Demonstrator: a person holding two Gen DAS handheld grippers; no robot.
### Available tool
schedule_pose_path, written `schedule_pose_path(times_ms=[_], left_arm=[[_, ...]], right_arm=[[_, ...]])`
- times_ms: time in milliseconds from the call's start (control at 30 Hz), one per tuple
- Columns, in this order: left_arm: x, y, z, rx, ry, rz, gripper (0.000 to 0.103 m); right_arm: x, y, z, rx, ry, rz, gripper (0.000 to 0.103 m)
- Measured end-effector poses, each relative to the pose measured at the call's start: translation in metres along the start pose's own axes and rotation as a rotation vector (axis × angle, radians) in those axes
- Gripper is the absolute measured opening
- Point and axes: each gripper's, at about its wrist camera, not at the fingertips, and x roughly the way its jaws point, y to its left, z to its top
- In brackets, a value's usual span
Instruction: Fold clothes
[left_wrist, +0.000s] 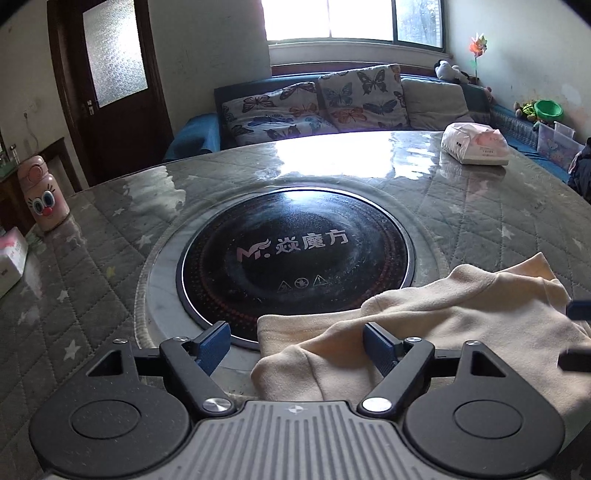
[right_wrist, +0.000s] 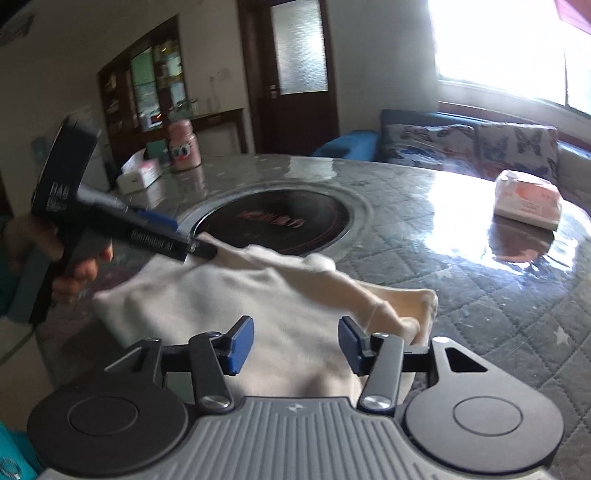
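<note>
garment: cream soft knit garment (right_wrist: 236, 306) lies rumpled on the quilted grey worktop (right_wrist: 498, 295), long axis running left-right, partly overlapping the hob edge
left gripper (left_wrist: 297, 345): wide, straddling its left corner
right gripper (right_wrist: 295, 345): half-wide, empty, right over the middle, so nearer

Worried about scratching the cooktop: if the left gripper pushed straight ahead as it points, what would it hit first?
Probably the cream garment's folded edge, lying between the open left gripper's fingers. The black induction cooktop lies just beyond; depth is unclear.

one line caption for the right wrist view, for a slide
Right gripper open over a cream garment on the quilted table; left gripper at its far edge.
</note>
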Motion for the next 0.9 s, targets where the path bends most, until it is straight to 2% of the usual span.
schedule_pose_path(times_ms=[100, 167, 333, 400, 467, 533, 633, 767, 900], left_arm=[[-0.003, -0.001, 0.000, -0.012, 0.007, 0.019, 0.081], [-0.007, -0.001, 0.001, -0.024, 0.003, 0.024, 0.082], [-0.020, 0.001, 0.002, -0.085, -0.030, 0.039, 0.086], [-0.025, 0.000, 0.001, -0.108, -0.045, 0.040, 0.089], [-0.029, -0.001, -0.001, -0.109, -0.045, 0.040, 0.094], [-0.033, -0.003, -0.004, -0.098, -0.040, 0.039, 0.094], [-0.038, -0.003, -0.007, -0.060, -0.038, 0.037, 0.098], [-0.041, 0.001, -0.009, -0.047, -0.043, 0.029, 0.102], [-0.041, 0.005, -0.014, -0.042, -0.040, 0.005, 0.103]], right_arm=[[0.002, 0.000, -0.005, -0.032, 0.012, -0.013, 0.054], [0.000, -0.003, -0.005, -0.017, 0.012, -0.001, 0.060], [-0.004, -0.006, -0.005, -0.020, 0.028, -0.016, 0.062], [-0.007, -0.007, -0.005, -0.016, 0.026, -0.021, 0.067], [-0.011, -0.006, -0.006, -0.022, 0.013, -0.026, 0.077], [-0.016, -0.004, -0.008, -0.030, -0.011, -0.036, 0.082], [-0.020, -0.002, -0.013, -0.010, -0.040, -0.048, 0.084], [-0.027, 0.003, -0.017, 0.022, -0.074, -0.063, 0.102], [-0.031, 0.011, -0.017, 0.022, -0.091, -0.074, 0.103]])
